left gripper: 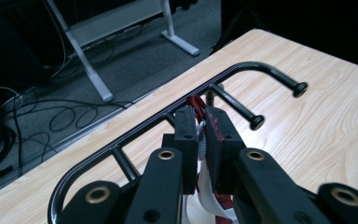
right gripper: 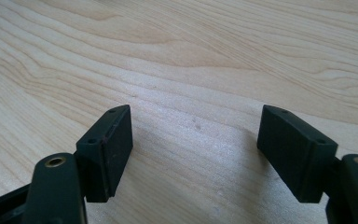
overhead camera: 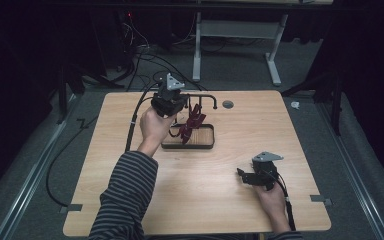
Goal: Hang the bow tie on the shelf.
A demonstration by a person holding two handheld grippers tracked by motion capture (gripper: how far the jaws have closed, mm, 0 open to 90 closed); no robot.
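Observation:
A black metal rack (left gripper: 135,130) with short knobbed pegs stands over a shallow black-rimmed tray (overhead camera: 205,146) at the middle back of the table. A dark red and white fabric strip (overhead camera: 190,125) hangs from the rack area down toward the tray. My left gripper (left gripper: 201,119) is shut on that strip (left gripper: 204,179), right against the rack's rail, with red cloth peeking out at the jaw tips. In the high view the left gripper (overhead camera: 182,106) sits beside the rack (overhead camera: 207,96). My right gripper (right gripper: 193,149) stands open just above bare wood, at the table's front right (overhead camera: 241,173).
The light wooden table (overhead camera: 260,130) has a round grey grommet (overhead camera: 227,104) behind the tray. Cables (overhead camera: 135,125) trail off the left edge. A white desk frame (overhead camera: 240,30) stands on the grey floor beyond the far edge.

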